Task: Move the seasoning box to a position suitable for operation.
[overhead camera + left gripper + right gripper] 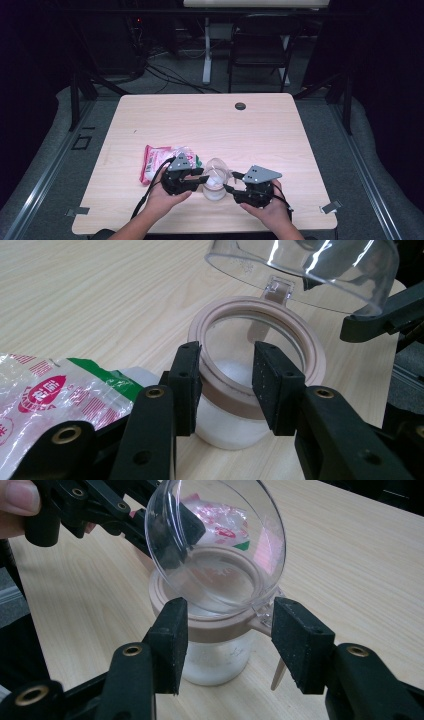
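- We are looking at a small jar (215,186) sitting near the front of the table (260,125), between our two grippers, with its clear dome lid (215,545) flipped up on a hinge.
- Our left gripper (226,385) is pinching the jar's pinkish rim (310,347), one jaw inside and one outside.
- Our right gripper (229,642) is standing with jaws wide at both sides of the jar's neck, and we cannot tell if they are touching.
- We are guessing the jar is light, hard, smooth and slippery, so the thick rim is the best place to hold.
- A crinkly snack bag (159,159) is lying just left of the jar.
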A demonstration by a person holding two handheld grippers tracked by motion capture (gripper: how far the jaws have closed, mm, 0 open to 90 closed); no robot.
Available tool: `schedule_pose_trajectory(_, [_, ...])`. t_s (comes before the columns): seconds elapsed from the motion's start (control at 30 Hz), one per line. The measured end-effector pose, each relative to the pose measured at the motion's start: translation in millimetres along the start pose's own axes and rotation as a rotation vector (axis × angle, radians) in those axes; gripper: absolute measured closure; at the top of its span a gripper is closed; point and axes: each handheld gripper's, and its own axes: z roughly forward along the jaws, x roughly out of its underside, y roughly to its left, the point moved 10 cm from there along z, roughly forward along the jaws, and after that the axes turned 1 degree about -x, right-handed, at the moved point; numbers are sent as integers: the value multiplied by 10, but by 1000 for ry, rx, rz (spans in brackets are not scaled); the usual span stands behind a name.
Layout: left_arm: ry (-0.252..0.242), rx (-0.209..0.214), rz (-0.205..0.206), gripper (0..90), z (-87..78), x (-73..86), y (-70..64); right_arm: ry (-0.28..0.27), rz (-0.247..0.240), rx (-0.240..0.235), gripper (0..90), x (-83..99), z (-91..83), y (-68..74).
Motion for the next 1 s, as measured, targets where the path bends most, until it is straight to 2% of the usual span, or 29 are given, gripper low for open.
schedule_pose_trajectory(0.23, [-5,-4,3,645,2,-3,1,-11,-6,3,502,-16,-15,0])
schedule_pose_trajectory(0.6, [-6,-8,9,648,1,-3,-1,-32,21,0,518,-32,-56,-46])
schedule_pose_trajectory(0.87, [-9,-8,12,649,2,-5,1,-52,61,-3,581,-42,-104,-110])
schedule_pose_trajectory(1.0, [-9,-8,9,649,2,-5,-2,-57,100,-4,592,-30,-133,-165])
